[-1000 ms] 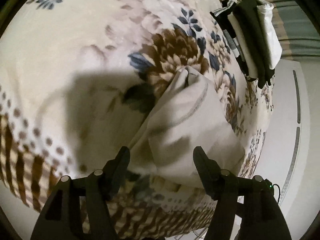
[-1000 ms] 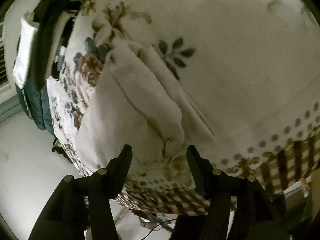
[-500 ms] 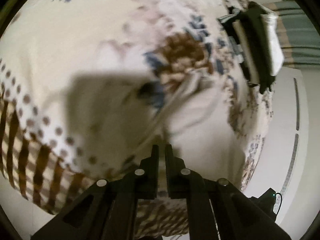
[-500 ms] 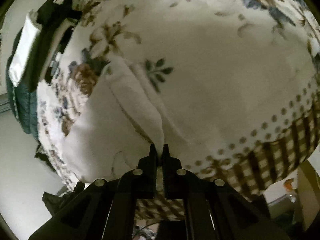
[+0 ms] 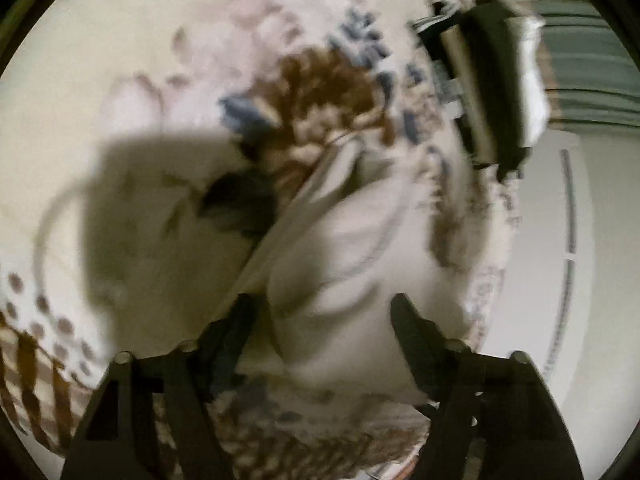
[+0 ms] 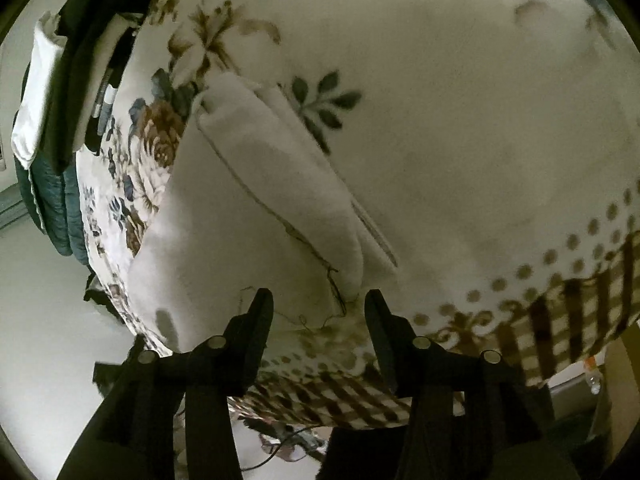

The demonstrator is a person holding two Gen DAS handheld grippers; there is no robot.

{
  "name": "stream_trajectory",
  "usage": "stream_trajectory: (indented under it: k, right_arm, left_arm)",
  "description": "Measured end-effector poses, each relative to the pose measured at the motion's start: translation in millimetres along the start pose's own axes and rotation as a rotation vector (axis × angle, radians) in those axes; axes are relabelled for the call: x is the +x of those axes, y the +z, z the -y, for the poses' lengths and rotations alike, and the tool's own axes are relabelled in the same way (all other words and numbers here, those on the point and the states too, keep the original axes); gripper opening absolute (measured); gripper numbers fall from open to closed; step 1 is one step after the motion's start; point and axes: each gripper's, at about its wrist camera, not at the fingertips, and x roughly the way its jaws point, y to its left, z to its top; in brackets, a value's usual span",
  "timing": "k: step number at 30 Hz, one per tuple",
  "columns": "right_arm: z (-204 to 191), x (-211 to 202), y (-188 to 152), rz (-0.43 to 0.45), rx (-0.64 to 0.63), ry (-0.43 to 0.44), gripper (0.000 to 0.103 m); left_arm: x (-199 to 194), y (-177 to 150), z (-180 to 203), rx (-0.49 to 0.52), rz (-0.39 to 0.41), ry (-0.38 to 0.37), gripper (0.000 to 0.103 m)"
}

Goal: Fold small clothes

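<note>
A small white garment (image 5: 352,264) lies folded on the floral bedspread (image 5: 120,92), near the bed's edge. In the right wrist view the garment (image 6: 256,216) shows a folded flap on top and loose threads at its near hem. My left gripper (image 5: 322,312) is open, its fingers on either side of the garment's near edge, holding nothing. My right gripper (image 6: 318,306) is open just short of the garment's near hem, empty. The left wrist view is blurred.
A stack of folded dark and white clothes (image 5: 488,88) sits at the bed's far corner; it also shows in the right wrist view (image 6: 68,80). A teal quilt (image 6: 48,208) hangs beside it. The pale floor (image 5: 560,280) lies past the bed's edge.
Both grippers, shut on the garment half a second ago, have opened and let it go. The garment now lies folded on the bed.
</note>
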Motion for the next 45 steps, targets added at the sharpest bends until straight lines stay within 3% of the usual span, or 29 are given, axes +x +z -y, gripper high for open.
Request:
stream_trajectory:
  k: [1, 2, 3, 4, 8, 13, 15, 16, 17, 19, 21, 25, 29, 32, 33, 36, 37, 38, 39, 40, 45]
  right_arm:
    - [0, 3, 0, -0.003, 0.008, 0.008, 0.049]
    - [0, 4, 0, 0.005, 0.013, 0.012, 0.034]
    - [-2, 2, -1, 0.026, 0.011, 0.005, 0.009]
    - [-4, -1, -2, 0.041, -0.001, -0.004, 0.005]
    - [-10, -20, -6, 0.096, -0.043, 0.003, 0.004]
    - [-12, -35, -3, 0.081, -0.086, -0.022, 0.004]
    - [-9, -28, 1, 0.046, -0.106, -0.069, 0.004]
    - [-7, -24, 3, 0.031, -0.115, -0.086, 0.004]
    - [-6, -19, 6, 0.010, -0.128, -0.112, 0.006]
    - [-3, -14, 9, -0.016, -0.135, -0.160, 0.018]
    - [-1, -18, 10, -0.006, -0.143, -0.175, 0.044]
    - [-8, -42, 13, 0.076, -0.212, -0.116, 0.047]
    - [-26, -59, 32, 0.164, -0.247, -0.043, 0.047]
    - [-43, -59, 60, 0.220, -0.262, 0.014, 0.047]
    - [-50, -57, 67, 0.226, -0.265, 0.021, 0.047]
    - [-62, -39, 94, 0.190, -0.262, 0.046, 0.047]
    - [-63, -32, 100, 0.171, -0.247, 0.058, 0.047]
    - [-63, -26, 104, 0.158, -0.236, 0.074, 0.043]
    - [-61, -22, 107, 0.155, -0.223, 0.083, 0.025]
    - [-60, -21, 110, 0.157, -0.218, 0.081, 0.015]
    - [-50, -17, 111, 0.224, -0.204, 0.012, 0.006]
  left_arm:
    - [2, -1, 1, -0.004, -0.003, 0.001, 0.004]
    - [0, -3, 6, 0.007, 0.010, 0.012, 0.004]
    - [-5, -5, 9, 0.021, 0.026, 0.011, 0.004]
    - [-10, -8, 13, 0.030, 0.044, 0.013, 0.004]
    - [-32, -18, 11, -0.045, 0.047, -0.054, 0.003]
    - [-32, -22, 3, -0.050, 0.004, -0.014, 0.008]
    - [-16, -22, -13, -0.082, -0.052, 0.027, 0.020]
    - [-13, -22, -18, -0.095, -0.062, 0.048, 0.036]
    - [-14, -24, -26, -0.112, -0.056, 0.057, 0.045]
    - [-22, -28, -31, -0.121, -0.044, 0.055, 0.052]
    - [-34, -28, -31, -0.113, -0.025, 0.058, 0.052]
    - [-49, -8, -8, -0.021, 0.031, 0.067, 0.060]
    - [-27, 36, 29, 0.099, 0.054, 0.069, 0.060]
    - [5, 66, 42, 0.136, -0.007, 0.070, 0.060]
    - [22, 75, 44, 0.139, -0.050, 0.058, 0.060]
    - [44, 85, 44, 0.136, -0.071, 0.069, 0.057]
    - [46, 86, 43, 0.141, -0.065, 0.075, 0.045]
    - [47, 85, 42, 0.154, -0.058, 0.083, 0.034]
    - [43, 85, 40, 0.160, -0.050, 0.081, 0.032]
    - [40, 84, 38, 0.162, -0.045, 0.072, 0.029]
    - [33, 83, 27, 0.128, -0.043, 0.039, 0.026]
